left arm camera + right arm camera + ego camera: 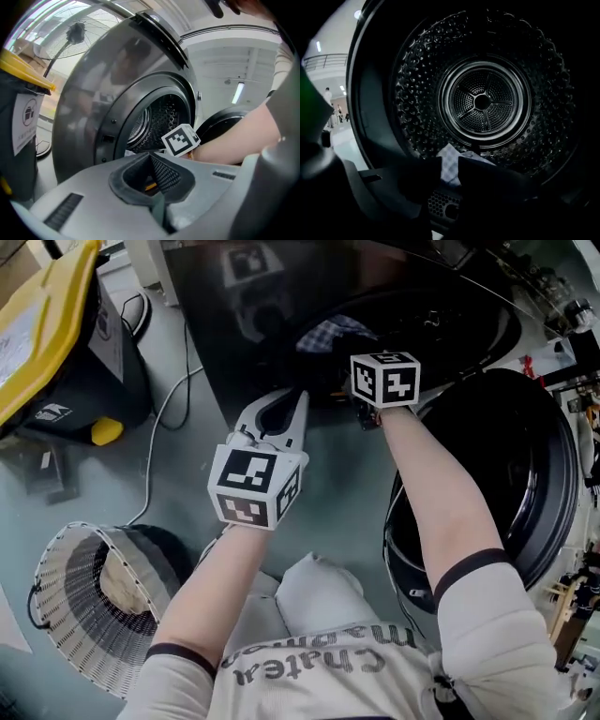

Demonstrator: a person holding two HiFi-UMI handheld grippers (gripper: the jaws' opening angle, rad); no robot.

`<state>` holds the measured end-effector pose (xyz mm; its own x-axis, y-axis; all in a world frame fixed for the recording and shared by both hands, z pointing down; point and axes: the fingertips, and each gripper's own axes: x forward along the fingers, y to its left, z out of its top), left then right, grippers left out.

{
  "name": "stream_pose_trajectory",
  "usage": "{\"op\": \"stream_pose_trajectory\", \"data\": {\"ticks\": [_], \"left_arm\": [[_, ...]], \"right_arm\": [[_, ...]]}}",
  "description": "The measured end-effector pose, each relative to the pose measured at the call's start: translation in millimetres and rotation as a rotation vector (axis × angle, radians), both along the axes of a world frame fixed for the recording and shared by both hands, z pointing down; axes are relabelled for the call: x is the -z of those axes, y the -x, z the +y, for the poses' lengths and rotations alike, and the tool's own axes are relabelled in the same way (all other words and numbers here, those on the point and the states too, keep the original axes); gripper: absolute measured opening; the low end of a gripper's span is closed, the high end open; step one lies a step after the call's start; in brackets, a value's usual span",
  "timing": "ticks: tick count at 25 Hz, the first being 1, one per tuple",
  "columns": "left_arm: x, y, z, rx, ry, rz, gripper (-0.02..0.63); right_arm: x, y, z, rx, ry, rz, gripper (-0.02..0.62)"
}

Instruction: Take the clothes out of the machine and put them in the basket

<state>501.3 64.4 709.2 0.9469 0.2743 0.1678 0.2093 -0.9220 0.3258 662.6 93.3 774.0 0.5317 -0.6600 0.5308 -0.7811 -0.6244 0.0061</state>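
A blue-and-white checked cloth [333,334] lies at the front of the machine's drum [483,101]. In the right gripper view the cloth [449,163] shows just beyond my right gripper [450,174], whose dark jaws stand slightly apart with nothing pressed between them. From the head view only its marker cube [384,379] shows, at the drum's mouth. My left gripper [298,397] hangs in front of the machine, left of the opening, shut and empty. The left gripper [152,157] points at the drum [159,117]. The woven basket [56,587] stands on the floor at lower left with a pale cloth [122,582] in it.
The round machine door [525,474] hangs open at the right, beside my right arm. A dark bin with a yellow lid [47,324] stands at the far left. A thin cable [164,409] trails over the grey floor between bin and machine.
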Motion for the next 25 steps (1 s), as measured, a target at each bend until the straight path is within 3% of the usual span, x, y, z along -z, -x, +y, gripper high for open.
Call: {"op": "stream_pose_trajectory", "data": {"ticks": [2,7,11,15,17,20,21,25], "left_arm": [[-5.1,-6.7,6.0,-0.038,-0.014,0.011,0.008],[-10.6,-14.2,18.1,-0.083,-0.052,0.050,0.008],[-18.0,-12.2,27.5,-0.106,-0.075,0.031,0.008],[-20.6,-7.1,25.0,-0.117,-0.077,0.008,0.008],[-21.3,-8.1,22.5,-0.107,-0.075,0.015,0.008],[-24.2,-7.5,19.5,-0.098,-0.094,0.010,0.008],[-24.2,-5.6,19.0,-0.097,-0.101,0.006,0.008],[-11.7,-2.0,17.4,-0.076,-0.072,-0.007,0.008]], "right_arm": [[-14.2,-12.1,-2.8,0.012,0.038,0.010,0.241],[-30.6,-35.5,-31.2,0.093,0.123,0.060,0.324],[-51.6,-46.6,-37.9,0.118,0.241,0.046,0.337],[-62.9,-49.7,-51.5,0.156,0.325,0.087,0.301],[-64.8,-50.2,-54.8,0.170,0.335,0.085,0.169],[-72.6,-44.8,-55.3,0.185,0.352,0.065,0.146],[-73.1,-43.1,-55.1,0.190,0.364,0.079,0.080],[-54.9,-37.5,-47.8,0.162,0.331,0.116,0.044]]}}
